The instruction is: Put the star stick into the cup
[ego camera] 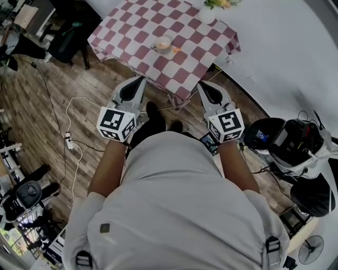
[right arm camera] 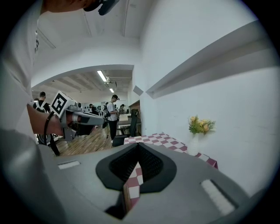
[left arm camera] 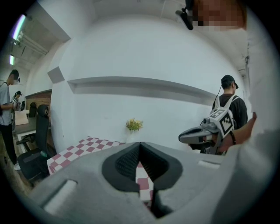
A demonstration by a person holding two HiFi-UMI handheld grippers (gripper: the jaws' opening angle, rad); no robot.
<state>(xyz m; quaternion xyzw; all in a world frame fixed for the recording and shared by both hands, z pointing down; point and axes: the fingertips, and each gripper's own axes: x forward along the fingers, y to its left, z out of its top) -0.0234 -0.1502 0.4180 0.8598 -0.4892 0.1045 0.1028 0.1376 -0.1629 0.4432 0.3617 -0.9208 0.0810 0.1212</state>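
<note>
Cup (ego camera: pixel 162 44) at middle of checkered table (ego camera: pixel 132 26); star stick (ego camera: pixel 175 50), small orange shape, on cloth just right of cup. Flower vase (ego camera: pixel 207 13) at far right. Left gripper (ego camera: pixel 140 80), right gripper (ego camera: pixel 203 84): near side, short of table, jaws pressed together, nothing held.

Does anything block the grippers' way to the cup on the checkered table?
Nothing visible does. Only bare checkered cloth lies between the left gripper, the right gripper and the cup. A small orange item, perhaps the star stick, lies beside it. The flower vase stands beyond.
</note>
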